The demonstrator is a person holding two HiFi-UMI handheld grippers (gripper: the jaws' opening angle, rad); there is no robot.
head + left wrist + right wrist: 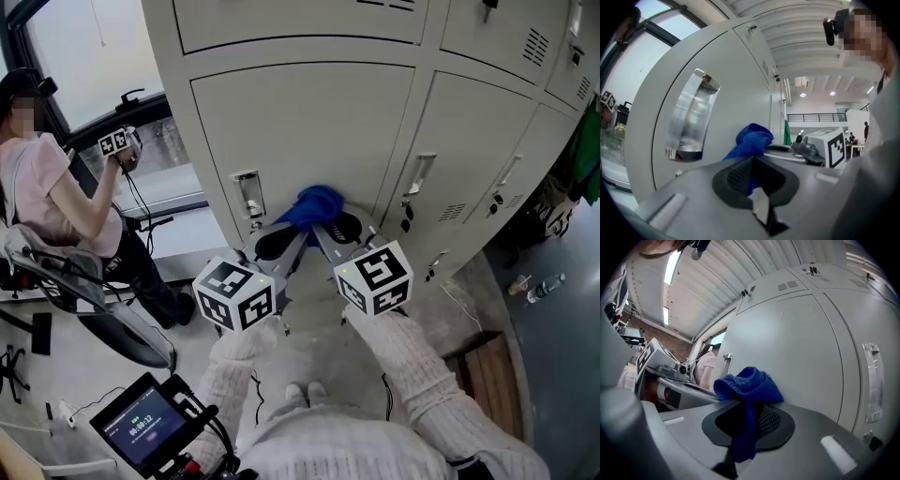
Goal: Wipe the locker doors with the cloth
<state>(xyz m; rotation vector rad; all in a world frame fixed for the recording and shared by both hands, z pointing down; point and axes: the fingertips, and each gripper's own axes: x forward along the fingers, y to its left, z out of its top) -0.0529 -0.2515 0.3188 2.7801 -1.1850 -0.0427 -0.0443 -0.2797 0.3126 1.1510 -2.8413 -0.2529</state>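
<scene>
Head view: the step in hand looked like the wipe itself, low on the middle locker door (309, 131). The one blue cloth (316, 202) was bunched at the door face, just right of its pull handle (248, 195). I couldn't tell if it was actually pressing on the metal. Two tools met at it, the left hand-held gripper (286, 232) and the right hand-held gripper (330, 225), tips nearly together. Three doors with pull handles showed in this row, and parts of more showed above. One other person (56, 187) sat well apart at the left.

Left gripper view: the jaws of the left hand-held gripper (751, 160) were drawn narrow. A strip of blue showed down between the pads, so I judged that it pinched a fold of the cloth (752, 139). One handle (691, 117) sat to the left on the door (731, 79).

Right gripper view: the right hand-held gripper (747, 412) was clamped on the cloth (747, 383). A wad stood up above the pads and a tail hung down between them. Two handles could be counted here, one behind the cloth (725, 363) and one at the far right (873, 380).

The next move would call for pushing the wad flat against the panel and sweeping it across. Both grips would have to stay firm and steer round the handle. The neighbouring doors remained to be done.
</scene>
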